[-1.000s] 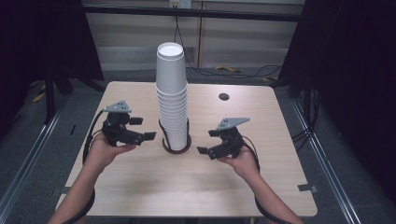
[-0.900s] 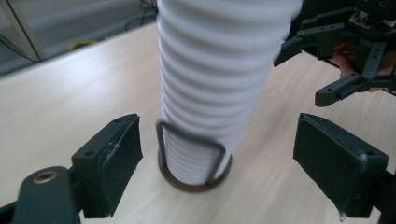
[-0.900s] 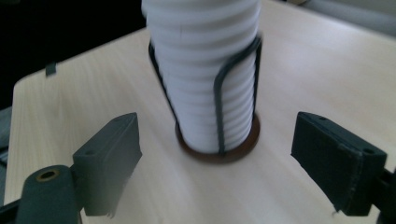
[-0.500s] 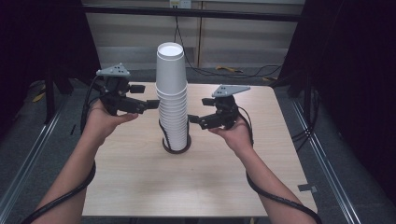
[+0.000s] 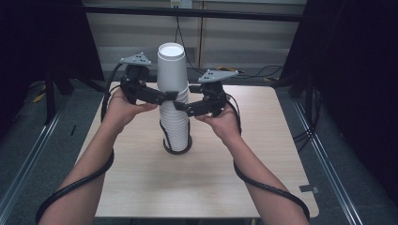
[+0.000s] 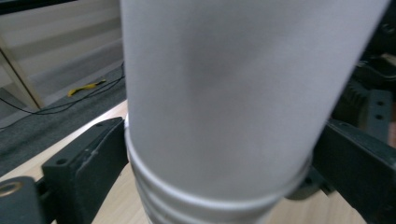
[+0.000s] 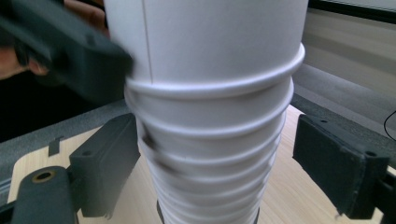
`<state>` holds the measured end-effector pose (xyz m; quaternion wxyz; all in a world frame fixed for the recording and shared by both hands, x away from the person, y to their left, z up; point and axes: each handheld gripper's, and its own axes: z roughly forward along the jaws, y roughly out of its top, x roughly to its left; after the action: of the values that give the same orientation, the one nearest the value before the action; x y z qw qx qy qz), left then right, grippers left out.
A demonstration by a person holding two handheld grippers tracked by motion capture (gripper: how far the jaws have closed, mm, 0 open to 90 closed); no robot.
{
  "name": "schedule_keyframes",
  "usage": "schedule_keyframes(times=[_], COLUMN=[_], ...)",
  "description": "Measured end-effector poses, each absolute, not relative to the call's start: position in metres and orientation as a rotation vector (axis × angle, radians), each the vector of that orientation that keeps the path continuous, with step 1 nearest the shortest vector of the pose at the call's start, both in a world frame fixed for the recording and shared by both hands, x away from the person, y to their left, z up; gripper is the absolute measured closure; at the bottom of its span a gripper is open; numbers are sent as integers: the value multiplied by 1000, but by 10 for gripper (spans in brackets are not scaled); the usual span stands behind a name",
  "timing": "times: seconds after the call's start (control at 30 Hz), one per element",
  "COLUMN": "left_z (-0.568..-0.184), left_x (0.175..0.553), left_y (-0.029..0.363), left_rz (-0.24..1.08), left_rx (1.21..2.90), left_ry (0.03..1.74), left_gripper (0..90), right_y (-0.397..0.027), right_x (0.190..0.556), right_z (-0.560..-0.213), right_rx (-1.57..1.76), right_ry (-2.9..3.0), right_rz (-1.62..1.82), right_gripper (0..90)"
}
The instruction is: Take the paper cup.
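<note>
On the wooden table [image 5: 141,183], ribbed paper cup stack [image 5: 173,117], left gripper [image 5: 165,96] apparently open, right gripper [image 5: 182,107] open.

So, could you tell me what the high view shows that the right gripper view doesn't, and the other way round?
High view: the whole cup stack down to its dark base ring, with the left gripper and right gripper flanking it. Right gripper view: the rolled rims close up and a gap beside one pad. Shared: the stack, the table, and jaws just opened, straddling the cups.
</note>
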<state>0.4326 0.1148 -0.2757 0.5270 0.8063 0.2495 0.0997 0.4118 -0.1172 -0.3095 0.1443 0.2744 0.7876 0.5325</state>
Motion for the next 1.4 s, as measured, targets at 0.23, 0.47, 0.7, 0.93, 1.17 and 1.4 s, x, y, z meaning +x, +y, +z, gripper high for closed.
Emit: schedule_keyframes(times=[0.23, 0.47, 0.7, 0.93, 1.17, 1.4], left_z=[-277, -273, -273, -274, -273, -269], left_x=[433, 433, 432, 432, 432, 433], left_y=[107, 106, 105, 104, 107, 106], left_rz=[260, 258, 260, 262, 266, 276], left_rx=[1927, 1936, 1939, 1941, 1930, 1918], left_ry=[581, 597, 599, 589, 588, 599], left_gripper=[42, 54, 52, 49, 36, 41], right_y=[-108, -109, -112, -114, -116, -112], right_x=[412, 412, 407, 406, 404, 405], right_z=[-309, -311, -310, -309, -303, -306], right_rx=[768, 762, 744, 745, 735, 750], right_ry=[2256, 2242, 2227, 2235, 2206, 2203], right_rz=[1535, 1543, 1528, 1527, 1542, 1550], right_gripper=[99, 115, 130, 130, 132, 135])
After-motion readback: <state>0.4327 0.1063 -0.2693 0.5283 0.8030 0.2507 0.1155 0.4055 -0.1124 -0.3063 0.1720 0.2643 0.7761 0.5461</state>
